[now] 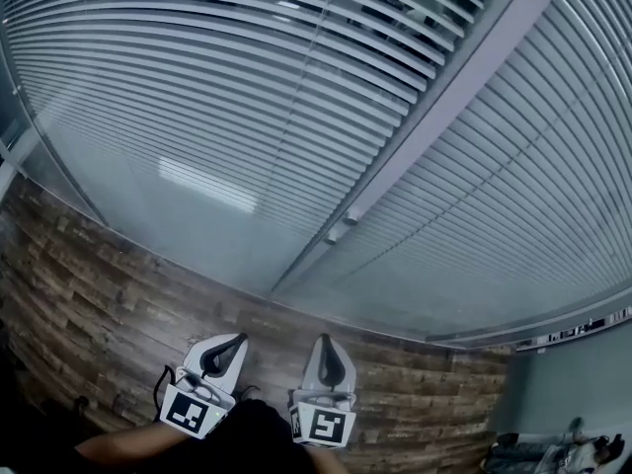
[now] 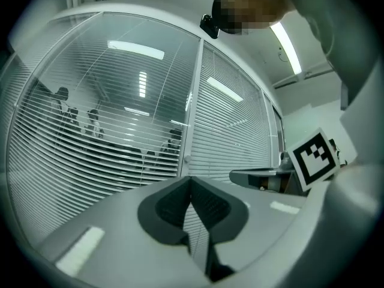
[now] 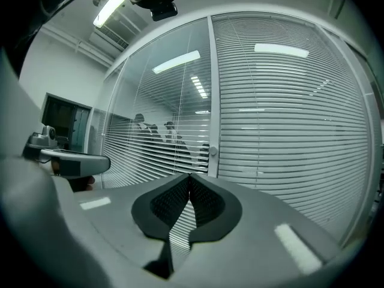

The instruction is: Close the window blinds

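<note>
We note the window blinds (image 1: 197, 87) as the largest item: they hang behind glass and fill the whole upper part of the head view, straight ahead of both grippers and well apart from them. A pale frame post (image 1: 434, 117) divides them into two panes. In the left pane the slats (image 2: 108, 155) stand tilted open, and seated people (image 3: 153, 134) show between them. In the right pane the slats (image 3: 288, 131) lie flatter and nothing shows through.

Below the glass runs a wood-plank floor (image 1: 99, 304).

The left gripper (image 1: 235, 344) and the right gripper (image 1: 325, 344) sit side by side at the bottom of the head view, near each other but not touching, both pointing toward the glass. In its own view, the left gripper (image 2: 191, 182) has its dark pads meeting at the tips, with nothing between them. The right gripper (image 3: 189, 179) shows the same: tips together, nothing held.

A small round knob (image 3: 213, 150) sits on the frame post, beyond the jaw tips.
</note>
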A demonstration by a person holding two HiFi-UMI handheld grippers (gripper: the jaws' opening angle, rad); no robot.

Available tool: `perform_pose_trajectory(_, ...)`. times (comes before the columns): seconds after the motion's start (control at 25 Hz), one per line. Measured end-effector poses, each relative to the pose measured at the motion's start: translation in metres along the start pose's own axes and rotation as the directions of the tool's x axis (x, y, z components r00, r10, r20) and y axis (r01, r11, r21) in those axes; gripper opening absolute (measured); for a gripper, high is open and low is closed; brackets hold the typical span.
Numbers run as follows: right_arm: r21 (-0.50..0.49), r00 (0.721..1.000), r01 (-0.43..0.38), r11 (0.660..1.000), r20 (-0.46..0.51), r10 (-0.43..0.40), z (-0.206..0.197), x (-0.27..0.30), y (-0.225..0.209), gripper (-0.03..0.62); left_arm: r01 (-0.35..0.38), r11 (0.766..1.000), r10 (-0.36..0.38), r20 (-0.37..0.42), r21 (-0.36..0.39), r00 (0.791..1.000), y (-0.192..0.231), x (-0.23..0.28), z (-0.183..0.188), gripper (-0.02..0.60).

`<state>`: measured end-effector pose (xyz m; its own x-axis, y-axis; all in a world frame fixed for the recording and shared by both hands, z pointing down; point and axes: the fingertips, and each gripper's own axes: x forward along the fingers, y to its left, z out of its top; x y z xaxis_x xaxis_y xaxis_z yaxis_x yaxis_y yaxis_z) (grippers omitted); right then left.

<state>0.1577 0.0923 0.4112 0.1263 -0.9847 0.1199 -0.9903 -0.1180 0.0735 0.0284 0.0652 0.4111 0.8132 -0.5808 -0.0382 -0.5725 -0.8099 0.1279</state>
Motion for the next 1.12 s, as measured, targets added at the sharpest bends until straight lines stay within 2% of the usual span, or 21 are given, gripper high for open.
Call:
perform_pose_trajectory(0.16, -0.002, 1.000, 0.025, 1.000, -0.002, -0.025, 0.003, 0.015, 0.001, 0.003, 0.012, 1.000, -0.012, 0.007, -0.010, 1.000, 0.015, 0.002, 0.003, -0.002)
perform_pose_trajectory(0.4, 0.000, 0.997, 0.079, 0.997, 0.007, -0.079, 0.013, 0.051, -0.005, 0.005, 0.047, 0.999, -0.048, 0.014, 0.013, 0.999, 0.036, 0.014, 0.002, -0.002)
perform_pose_trajectory(0.48, 0.008, 0.998, 0.069, 0.998, -0.003, -0.069, 0.012, 0.064, 0.000, 0.058, 0.054, 0.998, -0.055, 0.024, 0.021, 0.998, 0.046, 0.016, 0.001, -0.002)
perform_pose_trajectory(0.56, -0.003, 0.998, 0.066, 0.998, 0.002, -0.066, 0.015, 0.078, 0.002, 0.075, 0.056, 0.998, -0.058, 0.038, 0.032, 0.998, 0.056, 0.017, 0.002, -0.002)
perform_pose_trajectory(0.76, -0.027, 0.995, 0.101, 0.994, 0.006, -0.101, 0.026, 0.115, -0.022, 0.081, 0.053, 0.998, -0.055, 0.036, 0.046, 0.998, 0.068, 0.027, 0.005, -0.002)
perform_pose_trajectory(0.96, -0.102, 0.993, 0.116, 0.988, -0.021, -0.119, 0.038, 0.150, -0.040, 0.106, 0.043, 0.998, -0.044, 0.043, 0.039, 0.998, 0.080, 0.031, 0.009, -0.002)
perform_pose_trajectory(1.12, -0.098, 0.991, 0.129, 0.987, -0.026, -0.132, 0.040, 0.170, -0.056, 0.104, 0.028, 0.999, -0.029, 0.032, 0.025, 0.999, 0.088, 0.035, 0.009, -0.002)
